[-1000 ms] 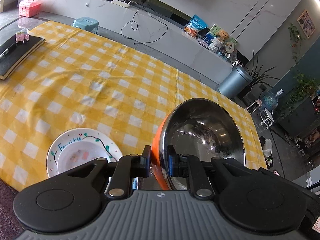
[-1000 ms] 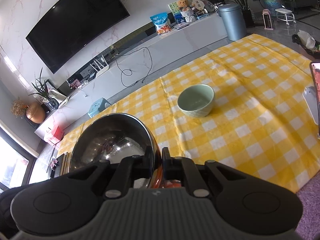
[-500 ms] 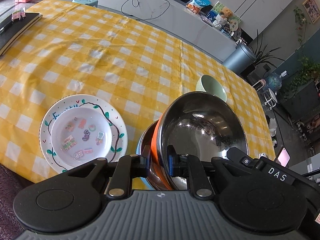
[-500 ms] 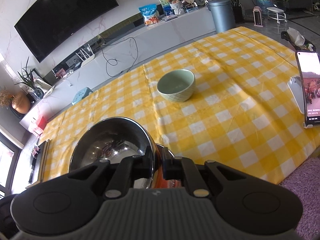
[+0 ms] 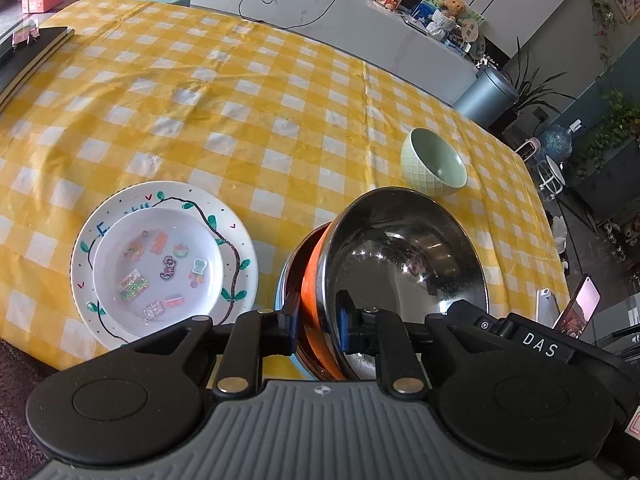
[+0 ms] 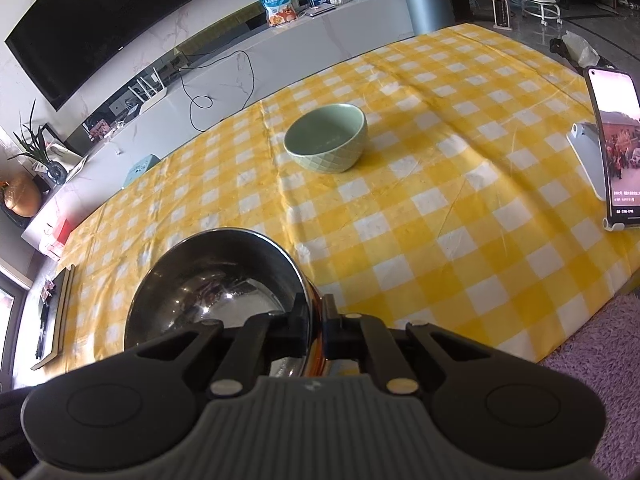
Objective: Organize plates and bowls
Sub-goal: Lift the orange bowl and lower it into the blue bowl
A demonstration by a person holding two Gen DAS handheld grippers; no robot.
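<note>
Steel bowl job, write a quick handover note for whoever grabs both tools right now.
Left tool: shut on the near rim of the orange-sided steel bowl.
Right tool: shut on the same bowl's rim at its other side.
The bowl hangs tilted, low over a second bowl on the yellow checked cloth.
Done: small plate stacked on the painted plate.
Left: nest the steel bowl, release, then fetch the green bowl, standing alone further back.
</note>
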